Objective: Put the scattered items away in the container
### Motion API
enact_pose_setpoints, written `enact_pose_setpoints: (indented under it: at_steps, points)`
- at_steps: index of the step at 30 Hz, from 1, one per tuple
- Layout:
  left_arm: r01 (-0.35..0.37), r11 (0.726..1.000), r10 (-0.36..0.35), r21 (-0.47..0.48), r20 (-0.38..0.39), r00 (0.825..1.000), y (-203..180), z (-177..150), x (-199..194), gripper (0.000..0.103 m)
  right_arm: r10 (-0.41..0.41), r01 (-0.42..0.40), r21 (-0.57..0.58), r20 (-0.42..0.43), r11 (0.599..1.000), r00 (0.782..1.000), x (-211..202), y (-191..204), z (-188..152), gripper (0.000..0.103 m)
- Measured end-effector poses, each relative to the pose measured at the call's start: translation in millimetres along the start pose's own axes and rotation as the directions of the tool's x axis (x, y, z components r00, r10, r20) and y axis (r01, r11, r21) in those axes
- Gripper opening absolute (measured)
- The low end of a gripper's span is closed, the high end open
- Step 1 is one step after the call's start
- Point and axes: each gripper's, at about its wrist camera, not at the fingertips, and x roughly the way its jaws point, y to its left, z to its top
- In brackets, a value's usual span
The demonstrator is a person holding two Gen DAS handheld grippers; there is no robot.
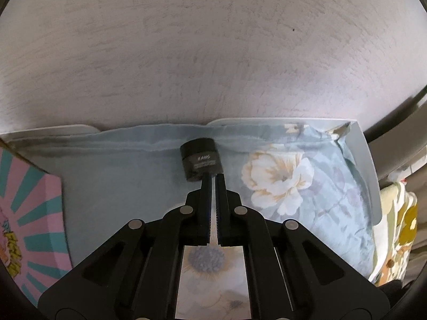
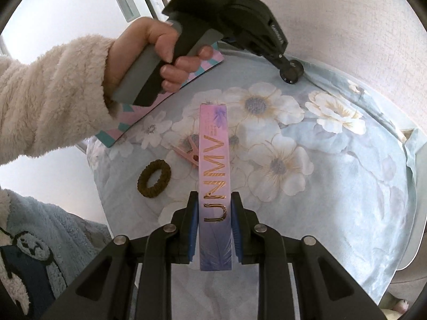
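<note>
My left gripper (image 1: pixel 213 177) is nearly shut, its tips at the near rim of a small black jar (image 1: pixel 201 162) that lies on the floral cloth by the wall; whether they pinch it is unclear. In the right wrist view the jar (image 2: pixel 291 72) sits under that gripper's tips. My right gripper (image 2: pixel 214 200) is shut on a long pink-to-purple box (image 2: pixel 214 165) marked UNMV and holds it above the cloth. A pink and teal striped box (image 1: pixel 29 213), also in the right wrist view (image 2: pixel 128 120), lies at the left. A pink clothes peg (image 2: pixel 190 152) and a brown hair tie (image 2: pixel 154 178) lie on the cloth.
The floral cloth (image 2: pixel 320 186) covers a white table whose edge (image 1: pixel 368 160) shows at the right. A textured wall (image 1: pixel 213 53) stands just behind it. The person's left hand and fluffy sleeve (image 2: pixel 53 101) reach over the striped box.
</note>
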Motion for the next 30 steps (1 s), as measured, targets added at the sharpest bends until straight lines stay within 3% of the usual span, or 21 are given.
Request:
enact_pose_setpoints:
  at_steps: [3,6,8,11,19,23,24,26,30]
  points:
    - [-0.001,1.0,0.001,0.008,-0.002,1.0,0.6,4.7,-3.5,0.002,0.0,0.0,0.002,-0.002,1.0,1.0,1.9,-2.5,1.0,0.021]
    - [-0.009,1.0,0.009,0.025,0.002,1.0,-4.6,8.4,-2.2,0.018,-0.001,0.001,0.007,0.0,1.0,1.0,2.8,-3.4,1.7,0.021]
    - [-0.032,0.999,0.032,0.029,0.012,0.999,-8.0,11.2,-2.3,0.045,-0.003,0.003,0.006,-0.001,1.0,1.0,3.6,-3.8,2.4,0.021]
    - [-0.038,0.999,0.037,0.024,0.036,0.999,-8.8,13.8,-8.1,0.05,-0.003,0.003,0.003,-0.001,1.0,1.0,4.0,-4.1,3.5,0.021]
    - [-0.064,0.998,0.064,-0.025,0.009,0.998,9.0,19.6,9.3,0.05,0.007,-0.007,0.022,-0.001,1.0,1.0,9.5,-10.0,4.5,0.021]
    - [-0.082,0.997,0.082,0.001,0.01,0.997,8.0,22.1,21.0,0.05,0.013,-0.012,0.026,-0.002,1.0,1.0,11.9,-11.4,5.0,0.021]
    - [-0.082,0.997,0.082,0.003,0.014,0.997,7.7,22.8,22.1,0.049,0.012,-0.012,0.026,-0.003,1.0,1.0,11.9,-11.3,5.1,0.021]
    - [-0.091,0.996,0.091,0.002,0.018,0.996,8.2,23.9,23.5,0.034,0.012,-0.011,0.026,-0.002,1.0,1.0,12.3,-11.6,5.2,0.021]
    - [-0.083,0.997,0.083,0.002,0.024,0.996,9.2,23.5,22.8,0.034,0.012,-0.012,0.039,0.004,0.999,1.0,13.6,-12.9,4.3,0.021]
